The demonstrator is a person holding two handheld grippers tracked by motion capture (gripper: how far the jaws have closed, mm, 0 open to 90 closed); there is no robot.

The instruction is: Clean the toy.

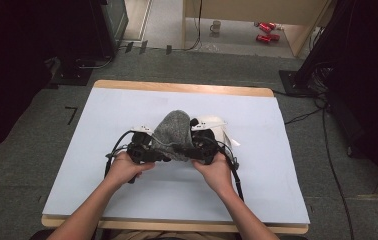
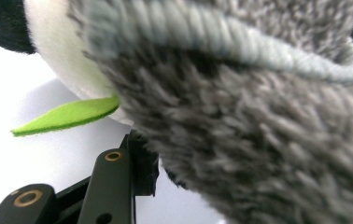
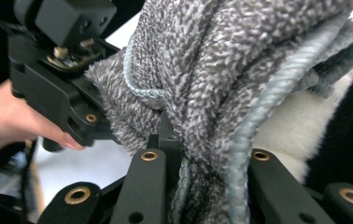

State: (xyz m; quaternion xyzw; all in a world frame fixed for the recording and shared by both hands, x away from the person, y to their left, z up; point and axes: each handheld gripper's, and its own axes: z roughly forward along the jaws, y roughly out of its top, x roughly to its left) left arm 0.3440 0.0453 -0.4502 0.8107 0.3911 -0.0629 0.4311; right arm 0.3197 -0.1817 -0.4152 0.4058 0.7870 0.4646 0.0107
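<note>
While two hand-held grippers pinch it — one grey cloth (image 1: 173,131).

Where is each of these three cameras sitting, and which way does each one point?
High view: above the person's side of the table, looking forward and down; both forearms, the left gripper and right gripper show.
Left gripper view: rides the left gripper, looking along one black jaw at the grey fuzzy cloth, a plush toy and its green felt leaf.
Right gripper view: rides the right gripper, both jaws clamped on the cloth; the other hand shows beyond.
All three share the cloth.
</note>
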